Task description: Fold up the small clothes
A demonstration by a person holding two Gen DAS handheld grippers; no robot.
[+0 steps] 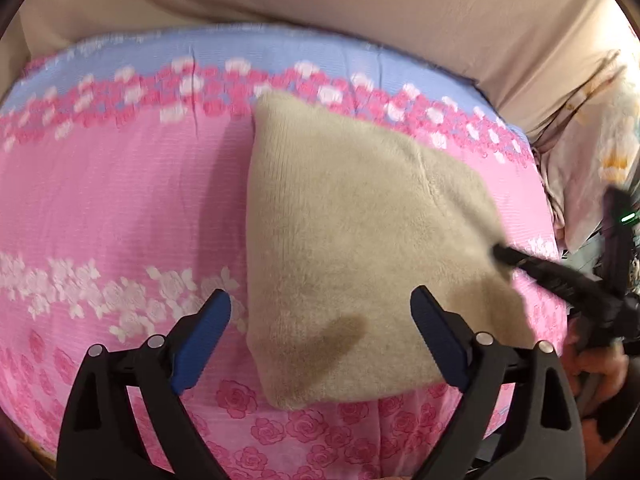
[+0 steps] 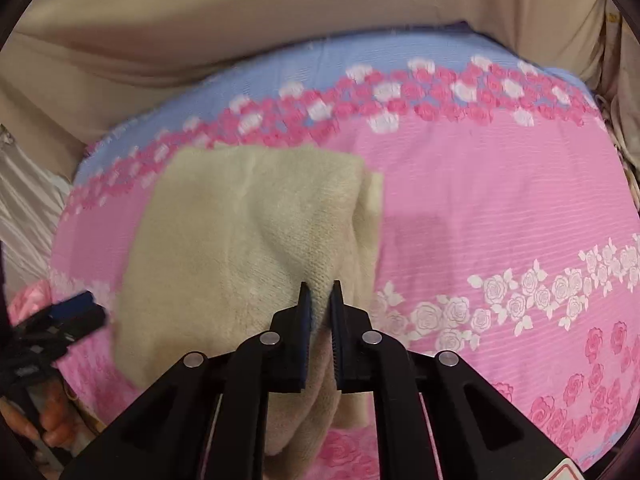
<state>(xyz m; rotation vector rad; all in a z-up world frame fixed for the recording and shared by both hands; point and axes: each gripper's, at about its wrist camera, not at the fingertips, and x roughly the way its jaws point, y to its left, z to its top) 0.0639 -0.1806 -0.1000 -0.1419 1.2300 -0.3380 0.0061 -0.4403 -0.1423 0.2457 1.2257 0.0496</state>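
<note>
The beige knitted garment [image 1: 360, 240] lies on a pink bed sheet [image 1: 120, 208] printed with roses, near the sheet's far band of blue and dark-pink flowers [image 1: 168, 92]; in the left wrist view its far corner just reaches that band. It lies folded over on itself, with a second layer of the same cloth showing along one edge in the right wrist view [image 2: 374, 200]. The right claw [image 2: 320, 286] is closed on the garment's near edge: a ridge of the knit is pinched between its two blue pads, and the cloth rises into a fold from the sheet up to them. The left claw [image 1: 322, 304] stands wide open above the garment's near end, one blue finger [image 1: 436, 332] over the cloth and the other [image 1: 204, 332] over the bare sheet beside it, neither pressing on anything. A darker patch [image 1: 336, 332] shows on the cloth between those fingers. Each claw shows blurred at the edge of the other's view, with a person's fingers [image 2: 52, 420] on the handle. Beyond the sheet's blue band lies tan fabric [image 1: 360, 8].
</note>
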